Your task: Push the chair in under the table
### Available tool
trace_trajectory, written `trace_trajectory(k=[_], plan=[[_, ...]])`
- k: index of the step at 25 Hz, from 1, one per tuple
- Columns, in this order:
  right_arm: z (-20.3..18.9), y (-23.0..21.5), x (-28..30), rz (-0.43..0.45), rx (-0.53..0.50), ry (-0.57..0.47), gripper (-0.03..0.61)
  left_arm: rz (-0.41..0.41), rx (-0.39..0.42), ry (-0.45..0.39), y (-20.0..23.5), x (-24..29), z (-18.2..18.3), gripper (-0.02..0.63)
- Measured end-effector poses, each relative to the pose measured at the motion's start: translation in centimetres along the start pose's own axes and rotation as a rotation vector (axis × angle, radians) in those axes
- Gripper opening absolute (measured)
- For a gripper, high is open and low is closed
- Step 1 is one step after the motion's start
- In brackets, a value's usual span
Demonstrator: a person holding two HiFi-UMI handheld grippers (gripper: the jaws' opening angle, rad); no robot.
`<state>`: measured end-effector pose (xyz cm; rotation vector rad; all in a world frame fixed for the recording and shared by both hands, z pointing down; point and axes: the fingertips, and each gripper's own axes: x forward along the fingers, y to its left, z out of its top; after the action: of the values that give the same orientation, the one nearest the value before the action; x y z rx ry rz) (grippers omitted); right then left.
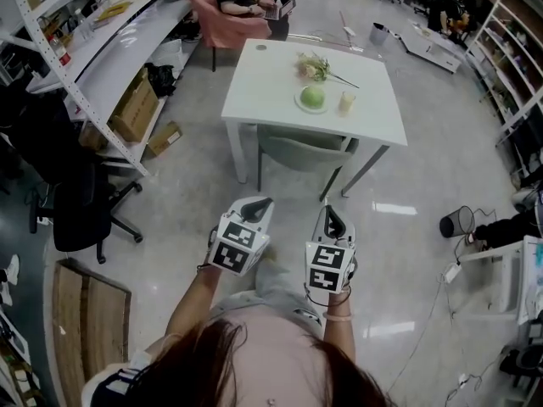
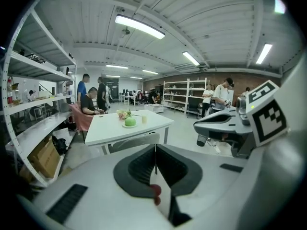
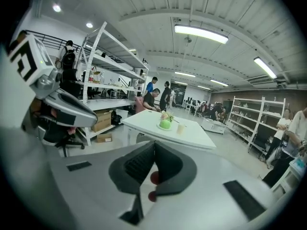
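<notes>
**Left gripper** [image 1: 260, 203]: the dark ridged fingers [image 2: 139, 166] are pressed flat together with nothing between them.

**Right gripper** [image 1: 333, 219]: the fingers [image 3: 138, 163] likewise meet, empty.

**Pose:** the two are held side by side at the ends of the person's outstretched arms [image 1: 191, 299]. The marker cubes face up and the noses tip slightly downward toward the white square desk [image 1: 280, 83]. Neither touches anything, and a stretch of glossy grey floor [image 1: 187, 193] separates them from the desk.

**Chair:** the grey-green moulded chair [image 1: 304, 153] stands at the desk's near edge. Its seat is under the top and its backrest shows just below the rim.

**On the desk:** a green dome on a plate [image 1: 312, 98], a flower sprig [image 1: 316, 68] and a small cup [image 1: 346, 102].
</notes>
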<state>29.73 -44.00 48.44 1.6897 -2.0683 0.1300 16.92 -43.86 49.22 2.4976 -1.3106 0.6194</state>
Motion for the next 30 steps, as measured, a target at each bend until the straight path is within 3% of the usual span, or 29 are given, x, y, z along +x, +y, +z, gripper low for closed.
trace_trajectory(k=[12, 22, 30], plan=[[-0.8, 2.8, -5.1, 0.025, -0.033, 0.003, 0.023, 0.046, -0.117, -0.027, -1.4, -7.0, -2.8, 0.014], [0.0, 5.8, -5.7, 0.063, -0.057, -0.015, 0.023, 0.089, -0.177, -0.054, 0.5, -9.7, -3.3, 0.012], [0.1, 3.8, -6.2, 0.053, -0.045, -0.028, 0.023, 0.054, -0.147, -0.078, -1.4, -8.2, -1.1, 0.014]])
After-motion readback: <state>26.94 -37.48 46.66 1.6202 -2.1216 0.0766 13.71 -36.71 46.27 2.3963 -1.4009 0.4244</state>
